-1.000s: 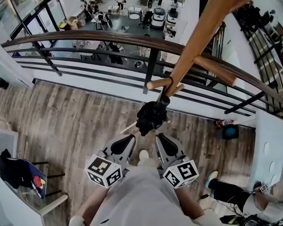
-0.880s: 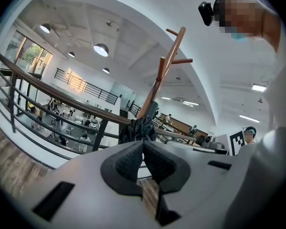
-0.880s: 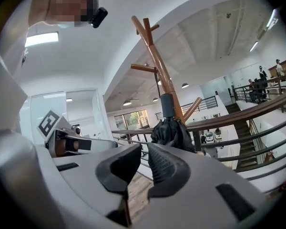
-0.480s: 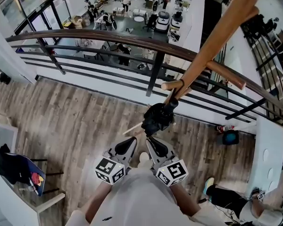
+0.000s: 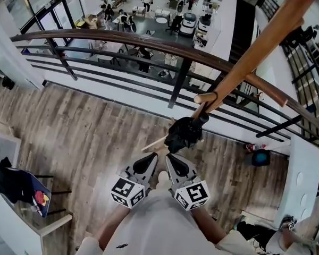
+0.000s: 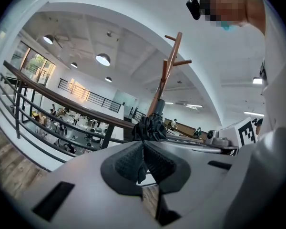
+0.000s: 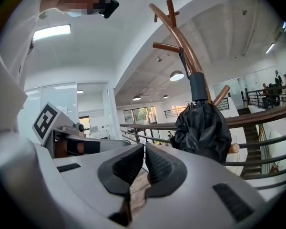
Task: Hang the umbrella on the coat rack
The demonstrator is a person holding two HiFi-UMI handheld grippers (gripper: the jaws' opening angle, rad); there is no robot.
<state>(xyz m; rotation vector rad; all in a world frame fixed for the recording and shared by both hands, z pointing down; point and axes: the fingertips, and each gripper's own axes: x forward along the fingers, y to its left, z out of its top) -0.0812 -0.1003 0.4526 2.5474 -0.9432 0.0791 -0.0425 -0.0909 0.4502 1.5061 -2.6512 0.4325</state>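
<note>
Left gripper and right gripper sit side by side in the head view, on the person's side of the coat rack. Their tips point at it and stop just short of the black umbrella, touching nothing. The umbrella is folded up and hangs by a thin loop from a low peg of the coat rack, with its bundle lying against the wooden pole below that peg. Beyond the coat rack runs a curved railing, and wooden floor spreads out to the coat rack's left.

In the left gripper view, the left gripper has its two pads drawn together until the tips meet. A dark sliver shows in the slot lower down, and I cannot tell what it is. The umbrella stands straight ahead, past the tips, at the foot of the coat rack.

In the right gripper view, the right gripper is closed to a hairline slit with nothing in it; only floor shows through the gap. The umbrella hangs off to the right of the jaws and clear of them, its grey handle upright against the pole of the coat rack and its loop running up to a peg.
</note>
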